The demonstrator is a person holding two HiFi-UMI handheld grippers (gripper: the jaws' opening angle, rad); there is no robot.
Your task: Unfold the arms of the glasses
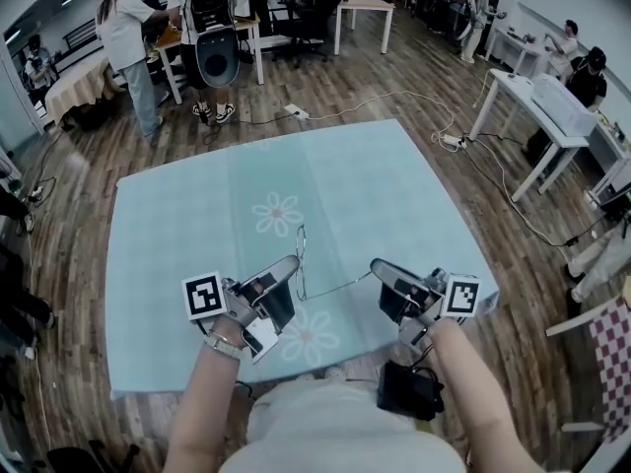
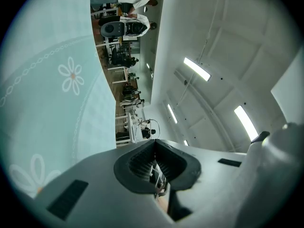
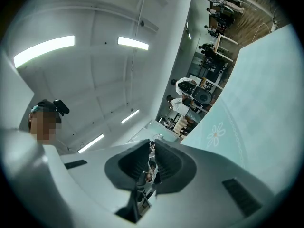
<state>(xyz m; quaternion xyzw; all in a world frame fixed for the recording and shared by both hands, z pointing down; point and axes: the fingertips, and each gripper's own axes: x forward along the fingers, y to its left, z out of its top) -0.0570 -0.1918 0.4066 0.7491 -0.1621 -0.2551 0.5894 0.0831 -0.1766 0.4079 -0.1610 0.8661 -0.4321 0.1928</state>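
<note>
Over the tablecloth (image 1: pixel 197 215), left gripper (image 1: pixel 290 265), right gripper (image 1: pixel 379 267) tipped sideways, both tight on glasses (image 1: pixel 301 256).

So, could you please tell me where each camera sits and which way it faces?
Head view: on the person's head, facing steeply down at the tablecloth; shows both forearms, the left gripper and right gripper holding the glasses.
Left gripper view: on the left gripper, rolled sideways, looking along its jaws, shut on the glasses; tablecloth left, ceiling right.
Right gripper view: on the right gripper, along its shut jaws; ceiling left, tablecloth right.
Shared: all three show glasses and tablecloth.
</note>
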